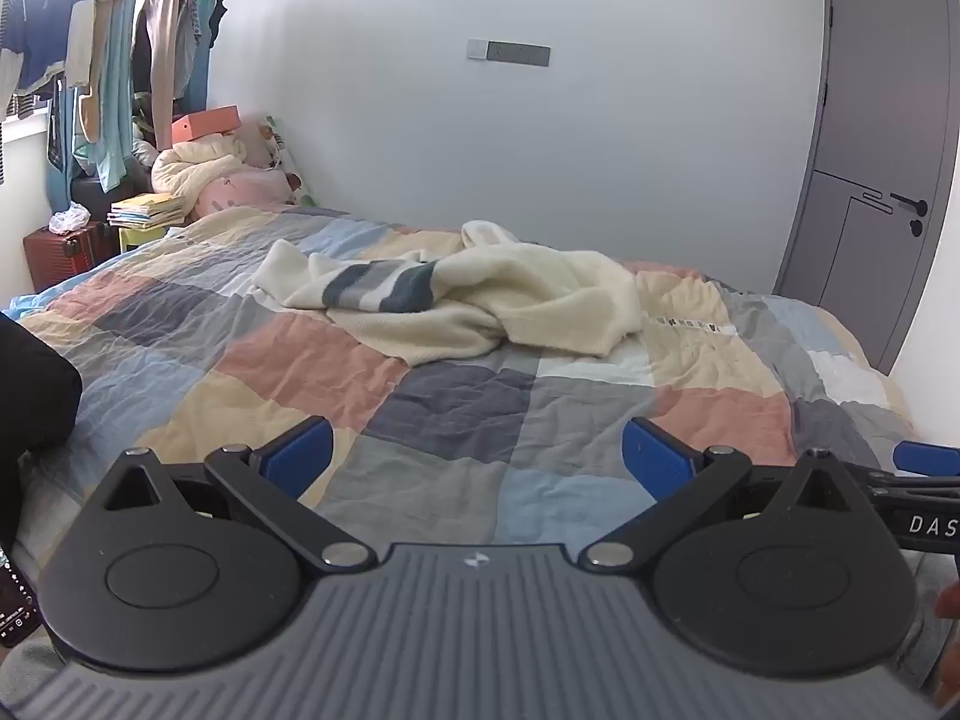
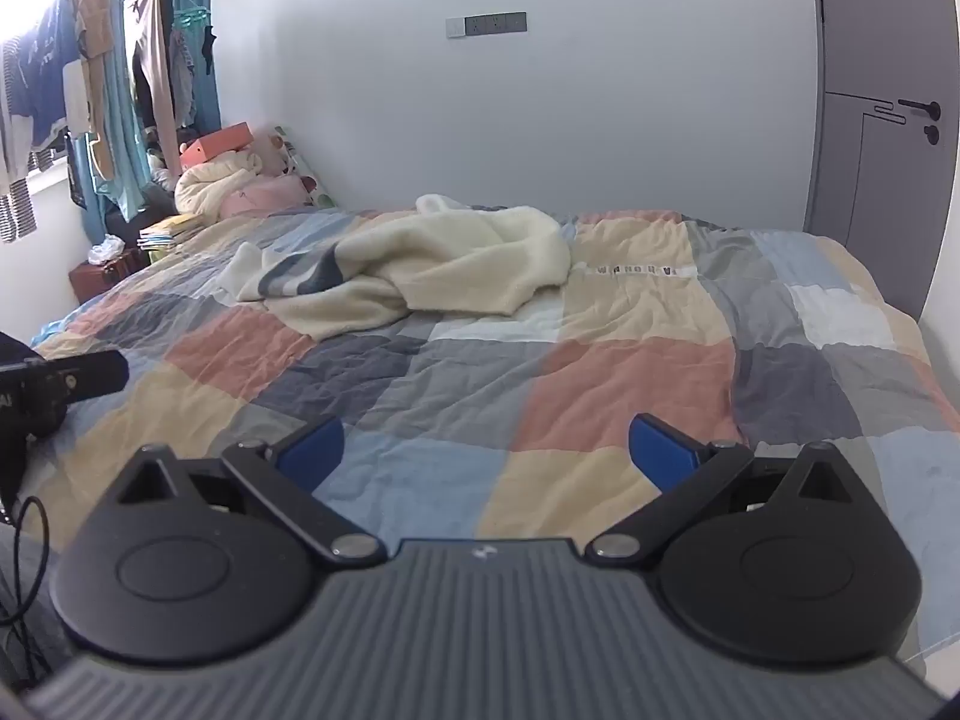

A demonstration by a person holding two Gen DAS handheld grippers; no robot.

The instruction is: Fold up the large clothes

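Patchwork bed [image 1: 456, 414] fills both views — cream sweater [image 1: 480, 306] lies crumpled at twelve o'clock, untouched. Left gripper [image 1: 477, 459] and right gripper [image 2: 486, 453] hover spread, empty. Next, probably: reach forward, flatten it.

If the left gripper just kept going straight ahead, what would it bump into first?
Probably the patchwork quilt on the bed. The left gripper hangs open just above it, and the crumpled cream sweater lies farther along the same line. Depth is hard to judge here.
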